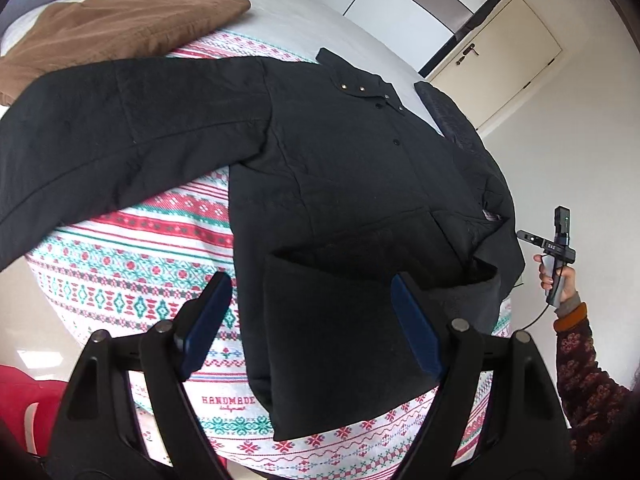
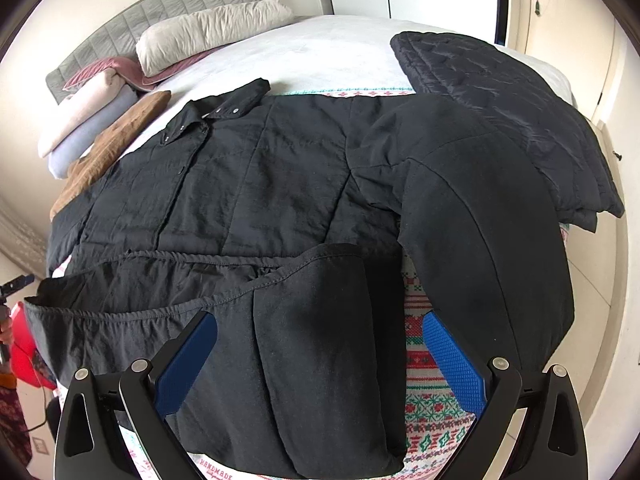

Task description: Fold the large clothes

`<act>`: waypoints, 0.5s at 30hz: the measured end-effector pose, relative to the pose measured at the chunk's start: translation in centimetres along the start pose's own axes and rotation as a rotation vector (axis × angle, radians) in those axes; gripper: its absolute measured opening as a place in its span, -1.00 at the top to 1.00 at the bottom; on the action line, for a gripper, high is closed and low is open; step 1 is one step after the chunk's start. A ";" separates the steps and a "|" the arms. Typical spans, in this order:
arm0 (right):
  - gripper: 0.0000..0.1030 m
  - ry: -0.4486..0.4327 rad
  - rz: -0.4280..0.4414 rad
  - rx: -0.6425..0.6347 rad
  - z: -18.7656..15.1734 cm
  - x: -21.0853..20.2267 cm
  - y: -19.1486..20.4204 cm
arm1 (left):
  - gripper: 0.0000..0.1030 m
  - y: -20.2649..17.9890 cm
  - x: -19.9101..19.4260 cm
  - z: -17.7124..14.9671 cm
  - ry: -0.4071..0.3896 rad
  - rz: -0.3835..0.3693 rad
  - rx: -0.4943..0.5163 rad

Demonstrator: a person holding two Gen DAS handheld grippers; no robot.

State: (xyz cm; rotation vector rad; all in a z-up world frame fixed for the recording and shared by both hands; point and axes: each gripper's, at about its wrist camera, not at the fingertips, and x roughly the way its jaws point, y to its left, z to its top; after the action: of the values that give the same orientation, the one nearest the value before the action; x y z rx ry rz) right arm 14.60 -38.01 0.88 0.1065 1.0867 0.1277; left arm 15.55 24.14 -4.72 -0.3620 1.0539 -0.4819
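A large black jacket [image 1: 340,168] lies front up on a patterned blanket [image 1: 132,264] on the bed; it also shows in the right wrist view [image 2: 248,184]. Its hem is folded up over the body [image 2: 320,340]. One sleeve [image 1: 120,120] stretches out to the left; the other sleeve [image 2: 480,232] lies bent at the right. My left gripper [image 1: 310,300] is open above the folded hem corner, holding nothing. My right gripper [image 2: 320,344] is open above the folded hem, holding nothing. The right gripper also shows in the left wrist view [image 1: 556,248], in a hand beside the bed.
A second dark quilted garment [image 2: 500,112] lies at the bed's far right. A brown folded cloth [image 1: 120,24], pillows [image 2: 208,32] and folded blankets [image 2: 80,120] sit near the headboard. A red object [image 1: 20,396] stands at the bedside. Wardrobe doors [image 1: 500,48] are behind.
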 end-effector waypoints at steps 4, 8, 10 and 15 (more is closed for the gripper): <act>-1.00 0.038 0.012 0.036 0.7 2.4 -0.8 | -0.47 1.2 3.4 -0.5 0.042 -0.049 -0.085; -0.30 0.061 0.060 0.086 0.3 4.3 -1.1 | 0.56 0.9 4.9 -1.5 0.042 -0.094 -0.137; 0.40 0.038 0.094 0.113 -0.1 3.8 -1.1 | 0.79 -0.2 3.8 -2.1 0.000 -0.075 -0.107; 0.83 -0.098 0.183 0.116 -1.6 -2.2 -0.9 | 0.85 -2.7 -1.6 -3.4 -0.099 -0.096 -0.044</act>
State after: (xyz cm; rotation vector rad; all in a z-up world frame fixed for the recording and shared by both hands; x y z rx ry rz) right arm 12.20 -39.21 1.88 0.3136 0.9847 0.2218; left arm 11.36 22.56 -3.68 -0.4724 0.9553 -0.5224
